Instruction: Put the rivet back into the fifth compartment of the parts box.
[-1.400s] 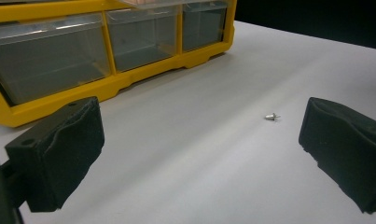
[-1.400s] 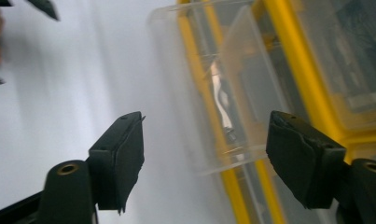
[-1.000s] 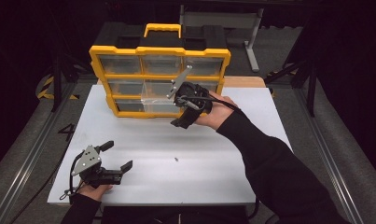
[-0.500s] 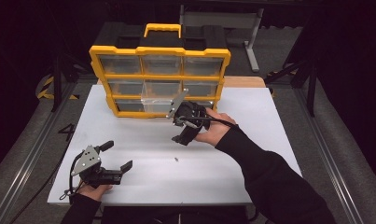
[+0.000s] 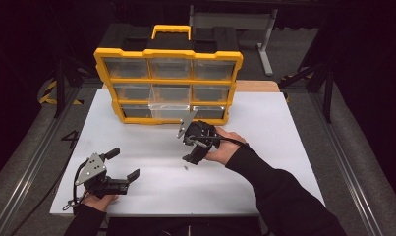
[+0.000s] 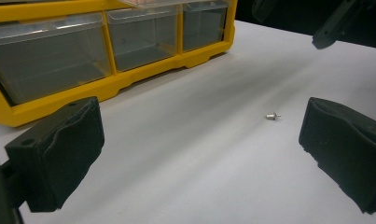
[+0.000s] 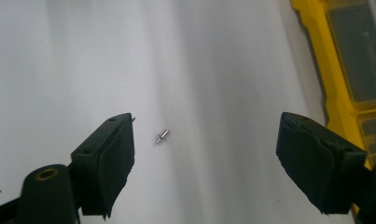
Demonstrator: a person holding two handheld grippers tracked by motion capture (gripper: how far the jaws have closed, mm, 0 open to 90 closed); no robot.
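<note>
Right gripper (image 7: 204, 158) hangs above the white table (image 5: 284, 147), jaws spread wide and empty; the small metal pin (image 7: 162, 136) lies on the table between them, nearer one jaw, untouched.

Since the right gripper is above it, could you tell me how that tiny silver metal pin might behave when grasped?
The tiny silver metal pin looks stiff and very light. Lying flat on the smooth white tabletop, it may roll or skid if nudged. Wide padded jaws could easily miss it.

1 yellow drawer organizer (image 5: 168, 54), 9 clear drawers, 1 small metal screw (image 7: 162, 136), 2 grippers, 1 white table (image 5: 264, 177)
</note>
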